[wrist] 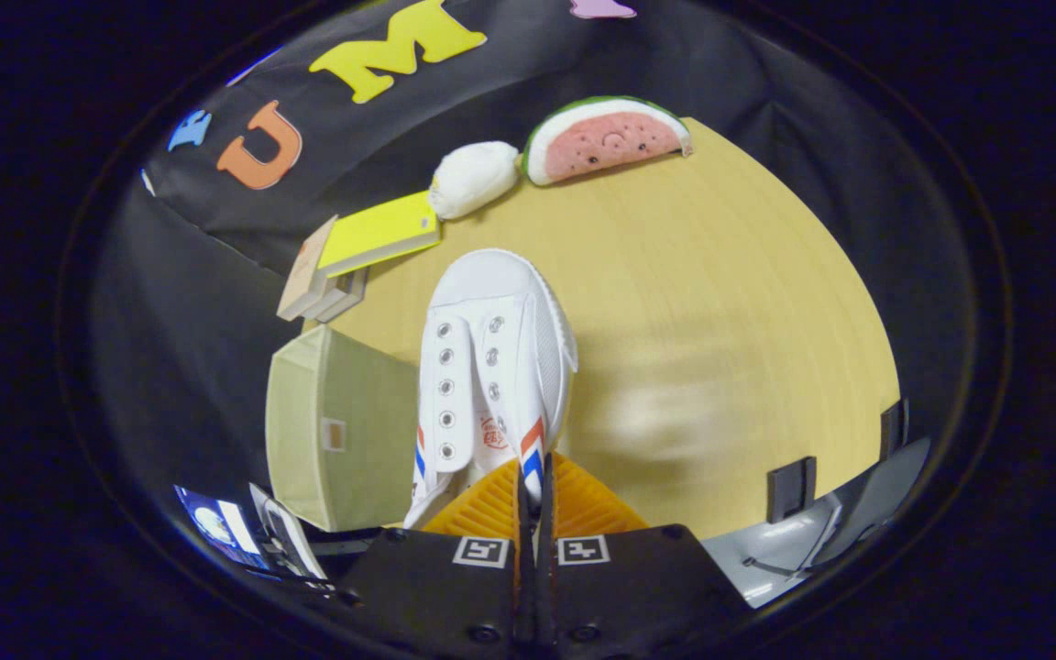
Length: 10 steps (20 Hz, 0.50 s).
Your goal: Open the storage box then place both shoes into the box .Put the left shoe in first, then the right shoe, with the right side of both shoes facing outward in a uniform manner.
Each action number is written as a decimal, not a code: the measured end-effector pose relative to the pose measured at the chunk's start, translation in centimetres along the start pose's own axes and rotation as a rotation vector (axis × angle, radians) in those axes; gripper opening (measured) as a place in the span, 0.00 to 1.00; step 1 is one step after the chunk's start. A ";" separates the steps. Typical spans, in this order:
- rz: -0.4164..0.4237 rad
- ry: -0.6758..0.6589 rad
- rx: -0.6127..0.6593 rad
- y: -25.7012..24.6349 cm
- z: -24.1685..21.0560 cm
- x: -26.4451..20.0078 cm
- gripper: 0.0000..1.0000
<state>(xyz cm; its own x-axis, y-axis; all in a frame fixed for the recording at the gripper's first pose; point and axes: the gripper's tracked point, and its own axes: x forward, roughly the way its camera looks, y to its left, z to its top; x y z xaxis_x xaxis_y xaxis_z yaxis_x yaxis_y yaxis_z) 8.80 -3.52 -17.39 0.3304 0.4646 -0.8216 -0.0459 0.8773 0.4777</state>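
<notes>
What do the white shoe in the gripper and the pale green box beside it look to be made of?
The white shoe, pinched at its rim by the gripper, looks like matte canvas, with metal-looking eyelets and a smoother toe cap that may be rubber. The green box looks like fabric over stiff panels, going by its faint weave and soft edges, though that is uncertain.

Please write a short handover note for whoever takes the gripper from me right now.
Gripper: fingers shut on the heel-side edge of the white shoe, which hangs lifted, toe pointing away.
Storage box: pale green fabric, just beside the shoe, on the table's near corner; whether it is open cannot be told.
Done: one shoe picked up.
Left: lower this shoe into the box with its right side facing outward, then see to the other shoe.
</notes>
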 end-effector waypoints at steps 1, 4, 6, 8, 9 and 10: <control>0.015 -0.024 0.006 2.5 0.1 -0.9 0.06; 0.057 -0.086 0.008 10.1 -0.1 -2.4 0.06; 0.066 -0.105 -0.017 14.3 -0.7 -2.4 0.06; 0.074 -0.102 -0.032 18.3 -1.7 -1.5 0.06; 0.075 -0.090 -0.034 20.0 -2.2 -0.6 0.06; 0.068 -0.080 -0.038 21.1 -2.6 0.5 0.06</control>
<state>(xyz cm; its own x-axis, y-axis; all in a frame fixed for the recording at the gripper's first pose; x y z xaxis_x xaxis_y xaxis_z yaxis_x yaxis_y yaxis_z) 5.52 15.50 -8.53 0.3990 0.5139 -0.7594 -0.1065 0.8485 0.5183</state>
